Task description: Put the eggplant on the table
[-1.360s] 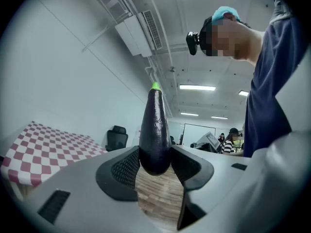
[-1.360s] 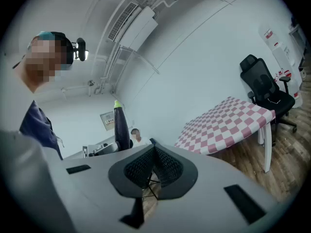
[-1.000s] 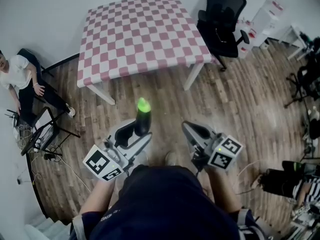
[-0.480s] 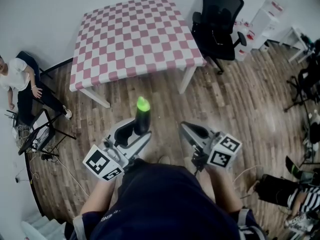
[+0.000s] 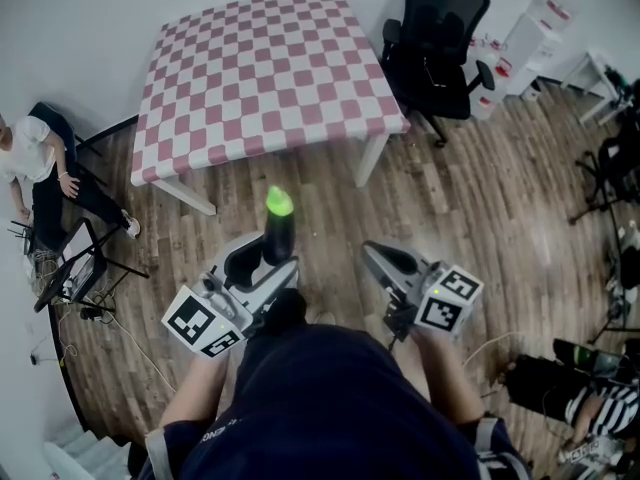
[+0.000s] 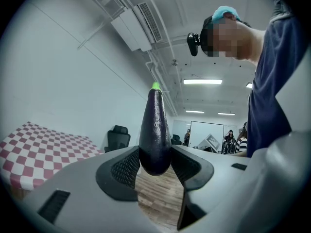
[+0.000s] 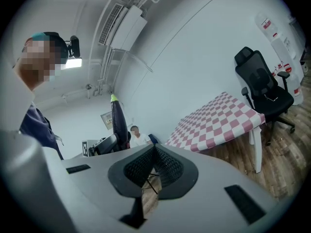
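The left gripper (image 6: 154, 168) has its jaws pressed on the rounded bottom end of a glossy dark purple eggplant (image 6: 155, 130). The eggplant stands upright, green tip on top. The right gripper (image 7: 154, 165) beside it has its jaws together and holds nothing. Ahead, across the brown wooden floor (image 5: 450, 208), stands the table with pink-and-white checked cloth (image 5: 260, 68). A black office chair (image 5: 438, 28) is near its right corner.

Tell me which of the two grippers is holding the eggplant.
The left gripper: its jaws clamp the base of the upright purple eggplant, green tip up. The right gripper holds nothing, and its pads meet.
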